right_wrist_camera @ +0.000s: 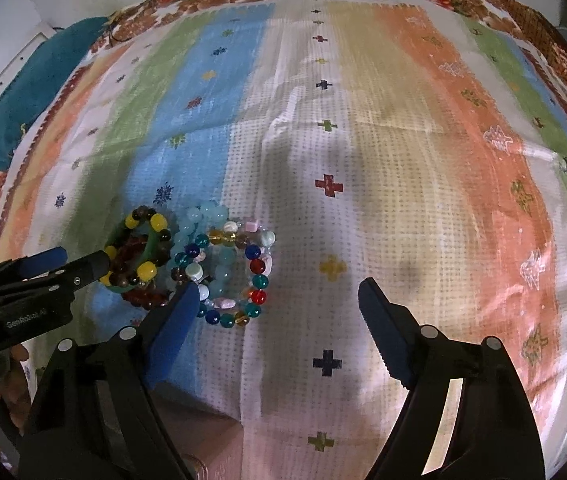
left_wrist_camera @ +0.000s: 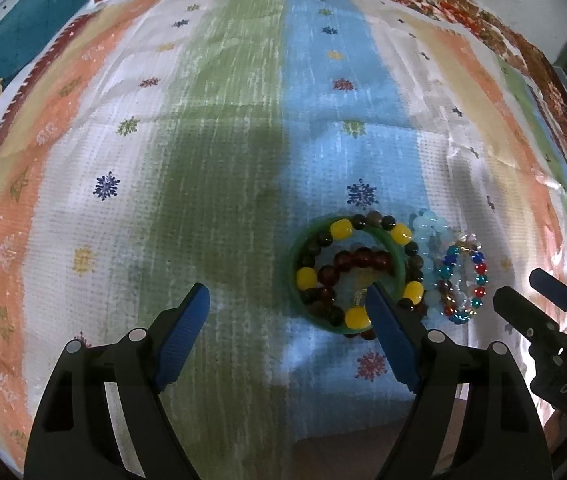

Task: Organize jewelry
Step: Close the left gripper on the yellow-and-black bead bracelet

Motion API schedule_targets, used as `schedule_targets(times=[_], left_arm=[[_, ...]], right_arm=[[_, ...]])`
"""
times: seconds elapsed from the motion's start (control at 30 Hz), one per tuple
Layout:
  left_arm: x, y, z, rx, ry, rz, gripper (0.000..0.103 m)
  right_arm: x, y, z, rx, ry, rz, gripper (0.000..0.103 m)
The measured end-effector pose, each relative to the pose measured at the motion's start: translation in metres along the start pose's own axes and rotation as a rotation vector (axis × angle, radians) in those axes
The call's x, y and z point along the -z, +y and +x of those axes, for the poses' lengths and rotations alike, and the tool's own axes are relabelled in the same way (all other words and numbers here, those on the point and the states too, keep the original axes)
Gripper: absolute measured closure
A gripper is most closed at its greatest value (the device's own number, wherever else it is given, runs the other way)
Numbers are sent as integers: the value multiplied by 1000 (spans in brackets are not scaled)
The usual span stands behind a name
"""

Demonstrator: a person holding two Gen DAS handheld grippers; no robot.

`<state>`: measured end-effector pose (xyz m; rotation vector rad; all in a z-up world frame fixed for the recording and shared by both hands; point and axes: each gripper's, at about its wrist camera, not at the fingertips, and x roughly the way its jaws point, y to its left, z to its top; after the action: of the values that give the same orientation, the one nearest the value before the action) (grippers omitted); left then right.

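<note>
Hovering over the striped cloth, the left gripper has its fingers spread wide and holds nothing; in the left wrist view its right finger overlaps the near rim of the green bangle, though whether it touches is hard to tell from this angle. The jewelry is bunched in one tangle on the surface. Inside and across the bangle lie a bracelet of yellow and dark beads and a strand of dark red beads. Just to the right, touching them, sit the pale blue bead bracelet and the multicoloured glass bead bracelet, one overlapping the other. Farther right, the right gripper is likewise released and empty, its left finger just beside the multicoloured bracelet, the rest of the cloth ahead of it bare.

By this layout the sorting is probably at its start: nothing is separated yet. The next move seems to call for picking a single bracelet from the edge of the pile, likely the multicoloured one for the right gripper, and closing on one bead run only, so the neighbours are not dragged along.
</note>
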<state>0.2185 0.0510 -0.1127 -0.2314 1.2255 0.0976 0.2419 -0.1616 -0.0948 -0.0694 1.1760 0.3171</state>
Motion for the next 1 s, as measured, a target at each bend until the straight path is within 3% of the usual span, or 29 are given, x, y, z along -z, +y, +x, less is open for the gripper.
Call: schedule_targets(times=[0.13, 0.23, 0.4, 0.53, 0.73, 0.77, 1.0], left_arm=[[-2, 2, 6, 40, 19, -9, 28], [-1, 3, 11, 45, 30, -14, 29], [4, 0, 16, 21, 43, 5, 50], [6, 3, 13, 72, 52, -19, 68], [7, 1, 12, 91, 44, -13, 83], [7, 3, 11, 79, 37, -23, 91], [9, 4, 17, 47, 49, -14, 92]], right_arm=[[0, -2, 5, 5, 11, 7, 22], [0, -5, 13, -21, 34, 24, 27], [-2, -5, 21, -33, 47, 27, 41], [-3, -2, 24, -49, 62, 19, 65], [-1, -6, 27, -71, 80, 40, 84], [-1, -7, 27, -73, 85, 45, 85], [0, -6, 28, -85, 94, 43, 91]])
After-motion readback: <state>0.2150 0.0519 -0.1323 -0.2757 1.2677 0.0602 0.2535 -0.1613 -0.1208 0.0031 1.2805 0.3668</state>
